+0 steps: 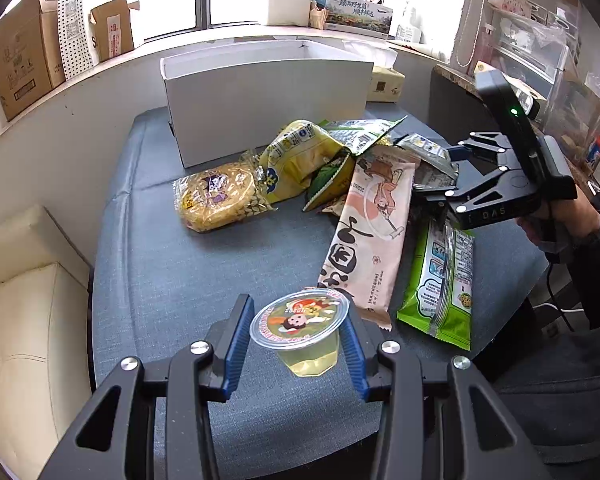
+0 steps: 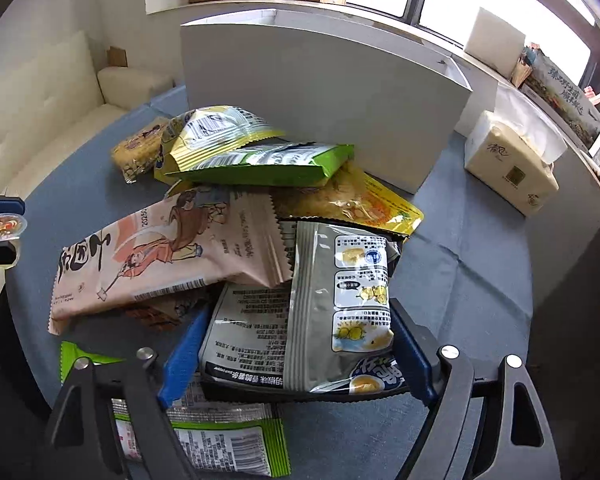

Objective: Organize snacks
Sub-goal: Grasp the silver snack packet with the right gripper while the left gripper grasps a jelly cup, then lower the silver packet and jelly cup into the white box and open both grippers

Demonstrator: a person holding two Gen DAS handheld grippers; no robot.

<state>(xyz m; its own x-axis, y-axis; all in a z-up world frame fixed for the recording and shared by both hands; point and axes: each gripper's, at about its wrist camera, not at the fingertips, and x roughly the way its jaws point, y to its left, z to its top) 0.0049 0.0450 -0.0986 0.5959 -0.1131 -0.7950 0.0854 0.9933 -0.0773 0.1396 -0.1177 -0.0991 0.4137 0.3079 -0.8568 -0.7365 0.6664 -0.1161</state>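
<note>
My left gripper [image 1: 296,340] is shut on a clear jelly cup [image 1: 300,328] with a cartoon lid, held above the blue-grey tabletop [image 1: 160,260]. The cup [image 2: 2,226] also shows at the left edge of the right wrist view. My right gripper [image 2: 296,356] points down into the snack pile. A grey snack bag [image 2: 332,312] lies between its blue pads, which meet the bag's two side edges. A long pink packet [image 2: 172,252] rests beside the bag. From the left wrist view the right gripper [image 1: 432,196] sits over the grey bag [image 1: 432,160]. An open white box [image 1: 268,92] stands behind the pile.
The pile also holds a round cake packet [image 1: 220,196], a yellow bag [image 1: 296,156], a green bag [image 2: 260,164] and a green packet [image 1: 440,280] near the front. A tissue pack [image 2: 508,168] lies right of the box. A cream sofa [image 1: 20,300] borders the table's left.
</note>
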